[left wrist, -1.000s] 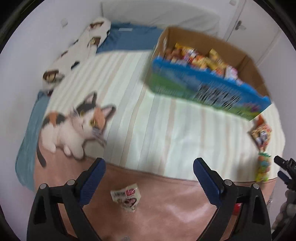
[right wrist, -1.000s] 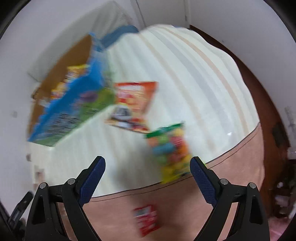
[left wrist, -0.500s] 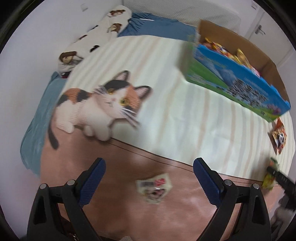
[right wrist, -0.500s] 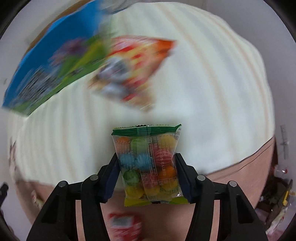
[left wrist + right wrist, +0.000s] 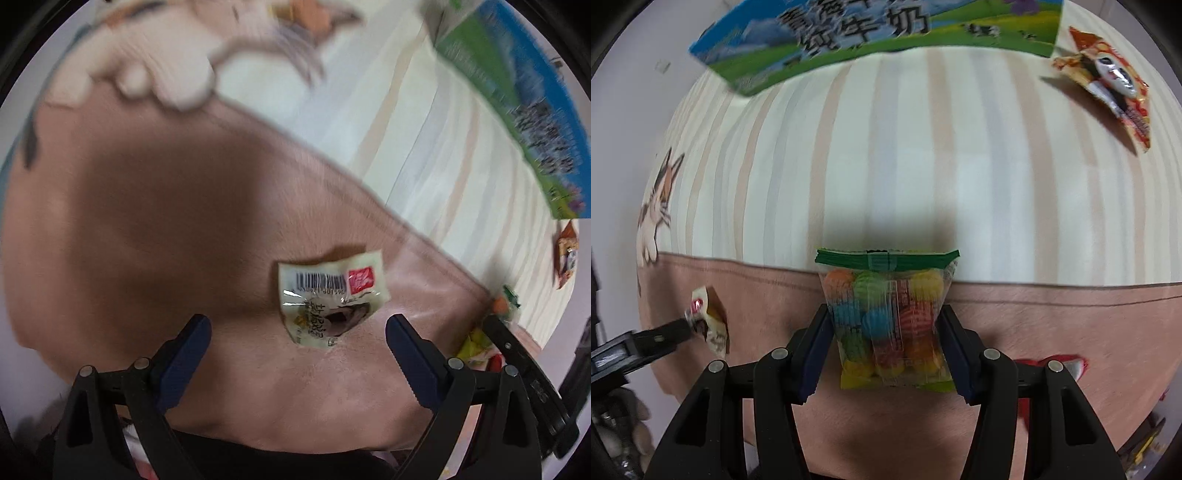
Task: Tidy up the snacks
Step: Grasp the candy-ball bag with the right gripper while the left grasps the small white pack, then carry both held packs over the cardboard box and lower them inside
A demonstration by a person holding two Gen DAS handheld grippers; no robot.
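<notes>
My right gripper (image 5: pixel 886 339) is shut on a clear bag of coloured candy balls (image 5: pixel 886 317) with a green top and holds it above the pink blanket. My left gripper (image 5: pixel 297 339) is open, low over a small white snack packet (image 5: pixel 328 299) with a barcode that lies between its fingers on the blanket. The same packet (image 5: pixel 711 325) shows at the left of the right wrist view, beside the left gripper's finger. The blue and green cardboard box (image 5: pixel 871 33) stands at the back.
An orange panda snack bag (image 5: pixel 1108 85) lies on the striped sheet (image 5: pixel 923 147) near the box. A red packet (image 5: pixel 1056 365) lies on the pink blanket (image 5: pixel 147 240) at the right. A printed cat (image 5: pixel 177 59) is on the sheet at the left.
My right gripper closed on the candy bag and lifted it back from the box. My left gripper dropped down close over the white packet.
</notes>
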